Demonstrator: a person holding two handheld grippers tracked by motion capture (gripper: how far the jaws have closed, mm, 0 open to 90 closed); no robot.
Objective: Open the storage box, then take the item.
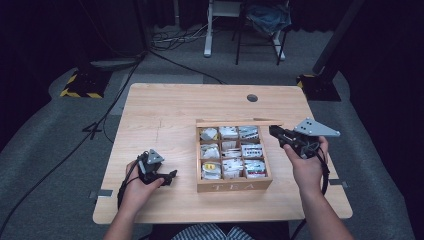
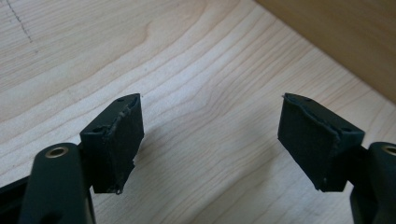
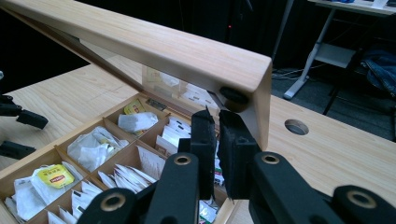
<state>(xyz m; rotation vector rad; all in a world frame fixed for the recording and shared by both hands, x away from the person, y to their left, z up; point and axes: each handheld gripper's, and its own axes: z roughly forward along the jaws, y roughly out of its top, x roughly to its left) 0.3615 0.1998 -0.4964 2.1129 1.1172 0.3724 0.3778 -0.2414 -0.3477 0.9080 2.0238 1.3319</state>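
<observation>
Wood everywhere here: a pale tabletop (image 1: 165, 107) with a round cable hole (image 1: 252, 98) near its far edge, and a wooden tea box (image 1: 233, 185) sitting toward the near right part of it, "TEA" on its front wall. Its lid (image 3: 154, 44) stands up from the far side, with a clear pane in it. Inside, the box is split into nine compartments stuffed with tea bags (image 1: 233, 167), mostly white wrappers, and one with a yellow tag (image 3: 55, 176) is in the near left compartment. Right gripper (image 1: 276, 131) is up at the far right corner of the box, pads pretty much pinched together just under the lid's corner; can't tell if they're touching it. Left gripper (image 1: 169, 177) sits near the tabletop's near left edge, just left of the box, gaping wide over bare wood with nothing between the pads.
</observation>
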